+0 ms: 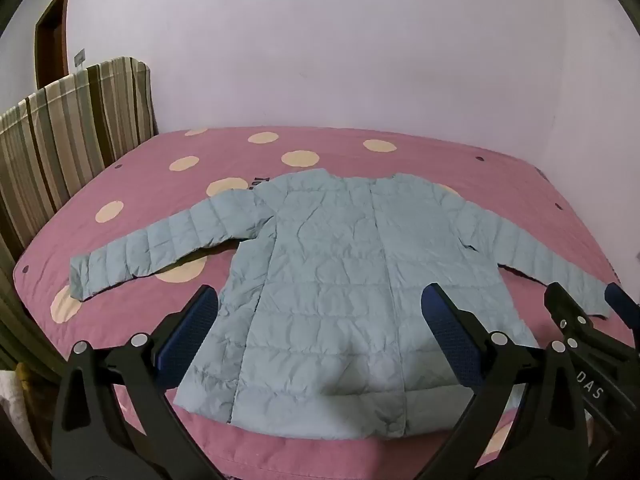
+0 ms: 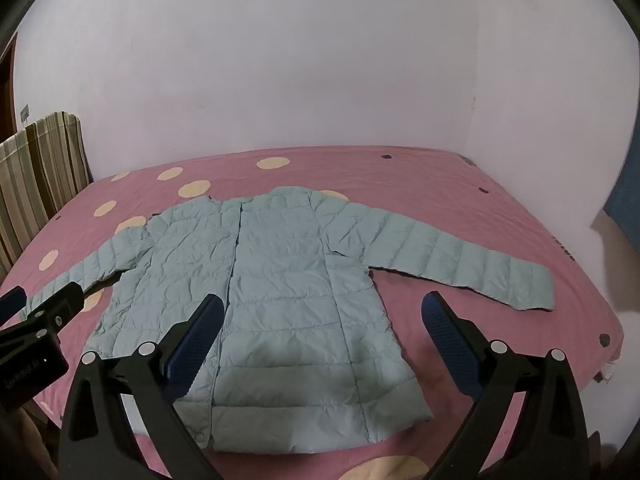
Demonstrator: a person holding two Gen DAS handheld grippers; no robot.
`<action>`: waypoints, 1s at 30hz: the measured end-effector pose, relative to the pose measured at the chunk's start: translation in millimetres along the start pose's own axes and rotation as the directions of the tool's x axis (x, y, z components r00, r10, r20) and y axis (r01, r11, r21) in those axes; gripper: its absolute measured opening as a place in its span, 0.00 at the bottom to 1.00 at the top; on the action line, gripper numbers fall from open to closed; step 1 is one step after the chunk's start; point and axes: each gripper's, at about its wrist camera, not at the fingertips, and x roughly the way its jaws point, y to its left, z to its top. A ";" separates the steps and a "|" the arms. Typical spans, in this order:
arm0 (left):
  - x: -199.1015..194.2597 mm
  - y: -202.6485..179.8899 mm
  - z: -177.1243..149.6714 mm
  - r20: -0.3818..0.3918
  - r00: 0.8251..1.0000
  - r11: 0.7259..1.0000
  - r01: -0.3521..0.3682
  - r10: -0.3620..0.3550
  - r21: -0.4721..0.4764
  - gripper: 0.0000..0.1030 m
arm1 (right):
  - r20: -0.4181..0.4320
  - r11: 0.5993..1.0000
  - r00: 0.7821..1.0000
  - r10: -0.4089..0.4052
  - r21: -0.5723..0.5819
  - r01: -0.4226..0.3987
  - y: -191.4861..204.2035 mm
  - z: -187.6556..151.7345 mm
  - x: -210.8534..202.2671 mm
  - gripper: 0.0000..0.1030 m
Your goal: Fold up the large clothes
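Note:
A light blue quilted jacket (image 1: 336,280) lies flat on the pink bed, front up, collar toward the far wall, both sleeves spread out to the sides. It also shows in the right wrist view (image 2: 280,288). My left gripper (image 1: 320,300) is open and empty, held above the jacket's lower part near the hem. My right gripper (image 2: 322,308) is open and empty, above the jacket's lower right side. The right gripper (image 1: 588,300) shows at the right edge of the left wrist view, and the left gripper (image 2: 44,296) shows at the left edge of the right wrist view.
The bed has a pink cover with cream dots (image 1: 160,152). A striped headboard (image 1: 60,148) stands at the left. A plain wall (image 1: 320,60) runs behind the bed. The bed's right edge (image 2: 600,300) drops off beyond the right sleeve.

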 end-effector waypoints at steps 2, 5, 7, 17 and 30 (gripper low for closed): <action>-0.2 0.1 0.1 0.002 1.000 1.000 -0.002 0.002 -0.005 0.98 | -0.002 1.000 1.000 -0.003 -0.002 0.003 1.2 -0.9 0.4 0.95; -0.5 -0.2 0.1 0.003 1.000 1.000 -0.003 0.003 -0.011 0.98 | -0.001 1.000 1.000 -0.002 -0.003 0.002 2.2 -2.4 0.7 0.95; -1.1 -0.6 -0.1 0.004 1.000 1.000 -0.003 0.003 -0.016 0.98 | 0.000 1.000 1.000 -0.003 -0.004 0.003 2.5 -3.2 1.1 0.95; 0.7 0.3 -5.3 -0.004 1.000 1.000 0.008 -0.008 -0.015 0.98 | 0.002 1.000 1.000 -0.005 -0.007 0.005 3.9 -4.2 0.0 0.95; 1.0 -0.1 -5.1 -0.009 1.000 1.000 0.008 -0.008 -0.017 0.98 | 0.002 1.000 1.000 -0.006 -0.008 0.006 4.0 -4.3 0.2 0.95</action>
